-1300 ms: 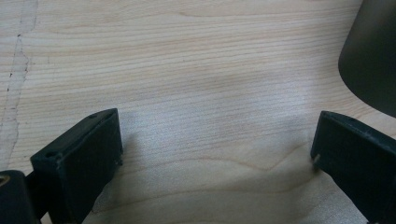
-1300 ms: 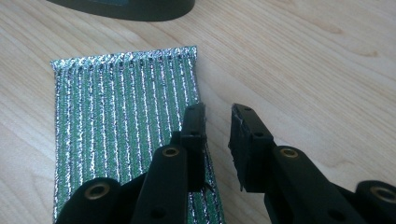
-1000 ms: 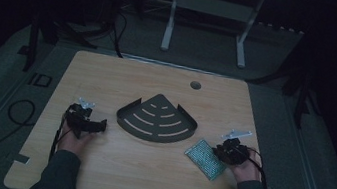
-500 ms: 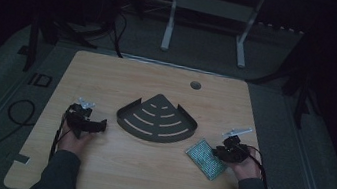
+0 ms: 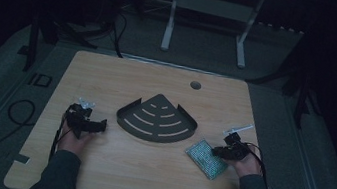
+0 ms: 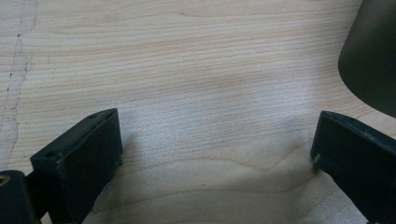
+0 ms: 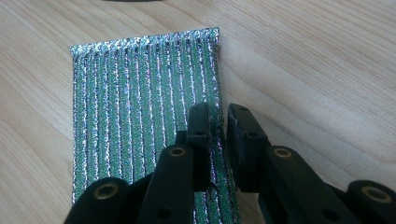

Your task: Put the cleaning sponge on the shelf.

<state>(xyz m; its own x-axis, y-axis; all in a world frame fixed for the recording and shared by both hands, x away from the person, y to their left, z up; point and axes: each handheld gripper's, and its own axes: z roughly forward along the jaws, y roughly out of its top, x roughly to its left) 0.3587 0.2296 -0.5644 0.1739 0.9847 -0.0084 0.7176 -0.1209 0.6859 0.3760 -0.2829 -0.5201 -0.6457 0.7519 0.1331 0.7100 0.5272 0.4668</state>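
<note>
A dark fan-shaped slotted rack (image 5: 156,120) lies flat at the table's middle. Right of it, near the front, lies a glittery green ribbed scouring pad (image 5: 205,158). My right gripper (image 5: 221,152) is at the pad's right edge. In the right gripper view its jaws have just been closing, and the right gripper (image 7: 219,116) now pinches the pad (image 7: 135,102) along that edge. My left gripper (image 5: 101,126) rests left of the rack. In the left gripper view the left gripper (image 6: 215,154) stands wide open over bare wood, with the rack's rim (image 6: 371,60) at the upper right.
The wooden table (image 5: 108,80) has a round cable hole (image 5: 195,85) near its far edge. A white stand frame (image 5: 210,4) is on the floor behind it. A black cable (image 5: 17,112) loops beside the table's left edge.
The right hand has shifted very slightly at the pad's edge. The left hand and the rack have stayed where they were.
</note>
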